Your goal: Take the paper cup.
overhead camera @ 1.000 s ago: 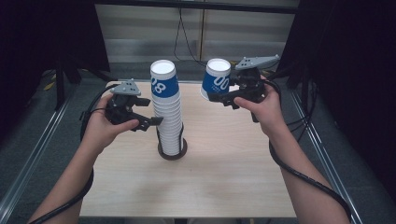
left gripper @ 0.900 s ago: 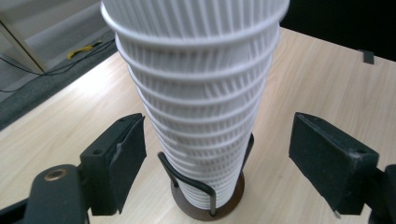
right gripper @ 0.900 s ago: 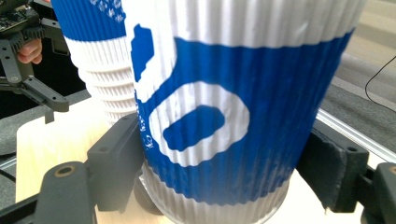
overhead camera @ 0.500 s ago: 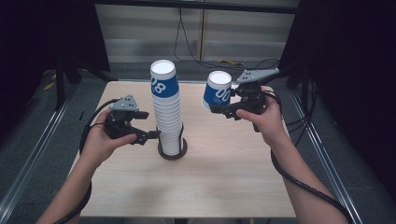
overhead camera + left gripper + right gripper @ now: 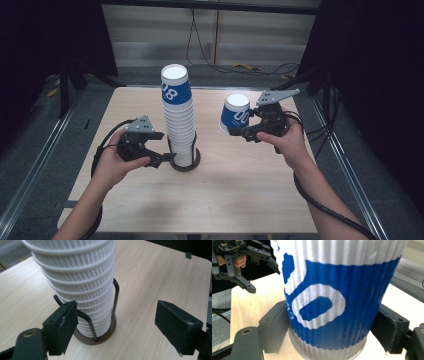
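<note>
Right gripper [image 5: 239, 131]: clamped on a single ribbed white paper cup with a blue band [image 5: 235, 114], held upside down in the air right of the stack.
Left gripper [image 5: 167, 151]: jaws wide apart, nothing between the pads, low at the holder's near-left side.
Stack of ribbed white paper cups [image 5: 178, 120]: upright in a dark round wire holder [image 5: 190, 162], mid-table.
Table [image 5: 250, 195]: light wood.

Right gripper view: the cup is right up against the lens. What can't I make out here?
- Held cup: rim and base cut off by the right gripper view's edges.
- Cup stack: top cut off in the left gripper view.
- Holder base: mostly hidden behind the stack in the high view.
- Cup count: ribs too fine.
</note>
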Demonstrator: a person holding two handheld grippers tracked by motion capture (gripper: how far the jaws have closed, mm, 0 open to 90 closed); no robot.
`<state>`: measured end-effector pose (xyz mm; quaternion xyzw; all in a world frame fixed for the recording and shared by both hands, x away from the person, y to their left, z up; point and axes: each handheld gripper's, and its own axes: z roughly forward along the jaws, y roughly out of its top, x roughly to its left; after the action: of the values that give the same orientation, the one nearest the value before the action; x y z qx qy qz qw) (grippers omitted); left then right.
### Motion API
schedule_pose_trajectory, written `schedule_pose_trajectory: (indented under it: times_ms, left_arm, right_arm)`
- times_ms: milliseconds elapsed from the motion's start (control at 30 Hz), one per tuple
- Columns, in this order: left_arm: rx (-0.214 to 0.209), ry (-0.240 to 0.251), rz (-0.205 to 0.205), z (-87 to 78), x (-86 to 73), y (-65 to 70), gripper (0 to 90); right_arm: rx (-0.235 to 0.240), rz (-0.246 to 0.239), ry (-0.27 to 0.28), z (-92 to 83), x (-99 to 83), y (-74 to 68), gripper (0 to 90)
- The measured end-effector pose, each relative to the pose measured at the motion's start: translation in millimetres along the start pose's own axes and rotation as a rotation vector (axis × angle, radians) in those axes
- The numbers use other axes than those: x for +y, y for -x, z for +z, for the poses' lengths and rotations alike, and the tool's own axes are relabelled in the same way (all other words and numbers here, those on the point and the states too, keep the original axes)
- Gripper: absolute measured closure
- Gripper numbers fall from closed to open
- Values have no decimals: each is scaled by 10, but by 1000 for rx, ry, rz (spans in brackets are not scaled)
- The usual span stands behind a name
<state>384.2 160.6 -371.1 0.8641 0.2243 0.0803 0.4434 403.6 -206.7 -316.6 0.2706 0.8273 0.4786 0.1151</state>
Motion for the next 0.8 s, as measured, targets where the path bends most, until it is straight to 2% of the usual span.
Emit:
schedule_pose_trajectory:
  times_ms: [367, 800]
  left_arm:
    - [-43, -21, 8, 172, -124, 115, 186]
    - [-63, -44, 11, 327, -255, 225, 186]
  right_arm:
    - [5, -3, -42, 5, -273, -9, 208]
    - [26, -28, -106, 61, -476, -42, 209]
